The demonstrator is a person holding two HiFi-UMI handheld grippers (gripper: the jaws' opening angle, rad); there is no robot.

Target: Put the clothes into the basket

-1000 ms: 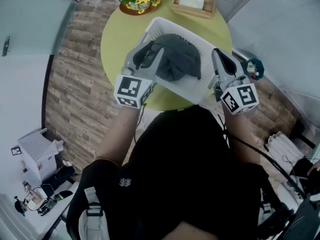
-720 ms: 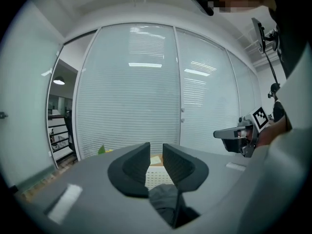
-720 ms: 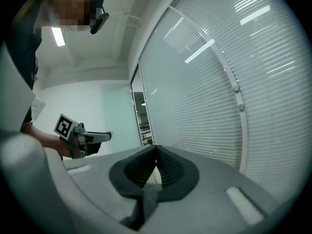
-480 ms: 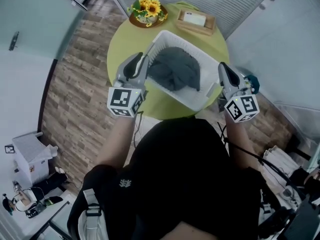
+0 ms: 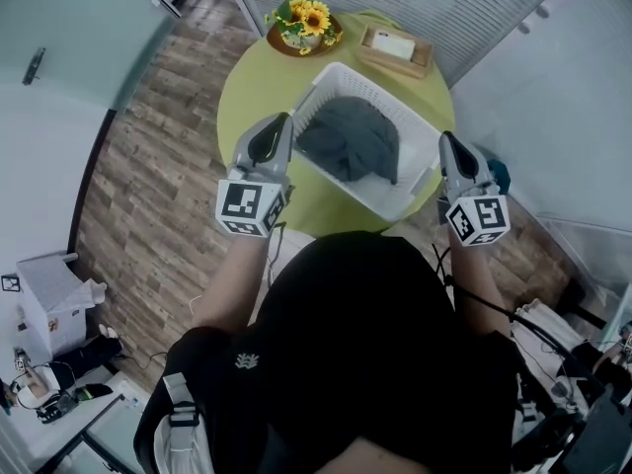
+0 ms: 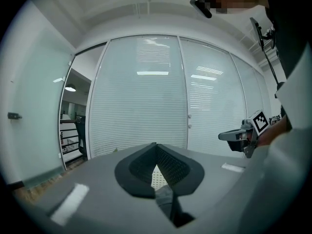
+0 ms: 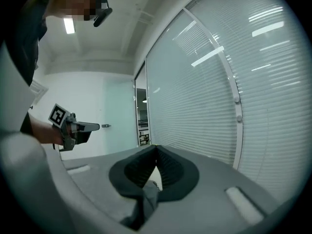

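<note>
Head view: a grey heap of clothes (image 5: 351, 141) lies inside the white basket (image 5: 413, 201) on the round green table (image 5: 252, 92), upper centre of the frame. Nothing hangs over the rim, so the task is judged complete. The left gripper (image 5: 281, 124) stands just beside the basket's left corner and the right gripper (image 5: 446, 138) just beside its right corner; neither touches the cloth. Flowers (image 5: 306, 18) and a wooden tray (image 5: 395, 47) sit at the table's far edge, top of the frame.

Left gripper view: the left gripper (image 6: 156, 146) has just been closing its jaws; they now meet at the tips with nothing between them. Right gripper view: the right gripper (image 7: 156, 149) likewise has its jaws together and empty.

Handling, as judged: the clothes look soft, light and limp, apt to drape and trail when lifted. A raised fold at the top of the heap offers the best pinch.

Only the head view shows the clothes and table. Both gripper views look out level at white blinds, and each catches the opposite gripper at mid-height: the right gripper (image 6: 239, 136) at the right edge of one, the left gripper (image 7: 78, 127) at the left of the other.
</note>
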